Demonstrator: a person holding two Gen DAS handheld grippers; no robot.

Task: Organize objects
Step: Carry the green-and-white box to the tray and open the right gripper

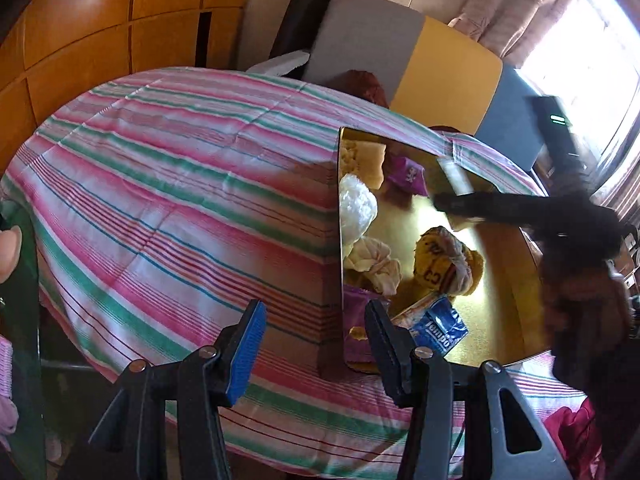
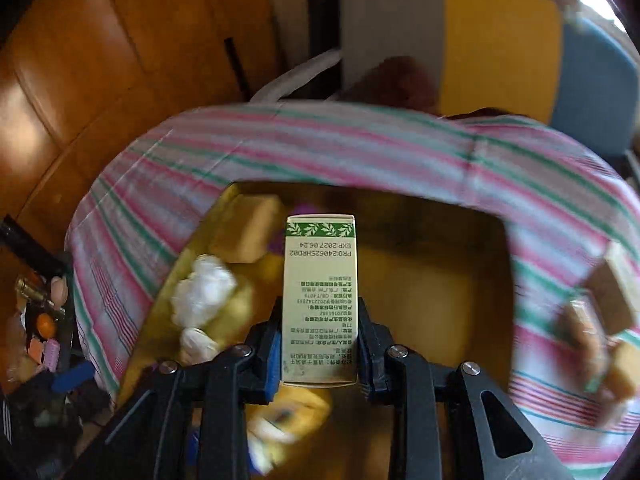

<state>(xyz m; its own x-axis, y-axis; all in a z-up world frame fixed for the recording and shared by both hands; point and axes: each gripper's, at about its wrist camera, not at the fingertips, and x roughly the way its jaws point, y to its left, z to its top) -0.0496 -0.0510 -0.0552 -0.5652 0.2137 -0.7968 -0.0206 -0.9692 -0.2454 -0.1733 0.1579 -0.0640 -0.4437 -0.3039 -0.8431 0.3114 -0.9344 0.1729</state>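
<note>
An open box with a shiny gold inside [image 1: 500, 272] [image 2: 440, 280] lies on a striped bedcover [image 1: 180, 184]. It holds a white plastic bag [image 1: 356, 204] [image 2: 204, 288], a yellow plush toy [image 1: 444, 264], a blue tissue pack [image 1: 444, 324] and purple items. My left gripper [image 1: 315, 308] hangs open over the box's near left corner with nothing between its fingers. My right gripper [image 2: 319, 308] is shut on a cream carton with a green leaf band [image 2: 320, 300], held above the box's inside. In the left wrist view the right gripper [image 1: 448, 202] is a blurred dark shape over the box, carrying the pale carton [image 1: 454, 176].
Tan blocks and a small packet [image 2: 612, 300] lie blurred on the bedcover right of the box. Clutter fills the floor [image 2: 44, 336] left of the bed. A wooden wardrobe [image 1: 100, 32] and grey, yellow and blue cushions [image 1: 448, 76] stand behind. A fingertip [image 1: 8, 248] shows at the left edge.
</note>
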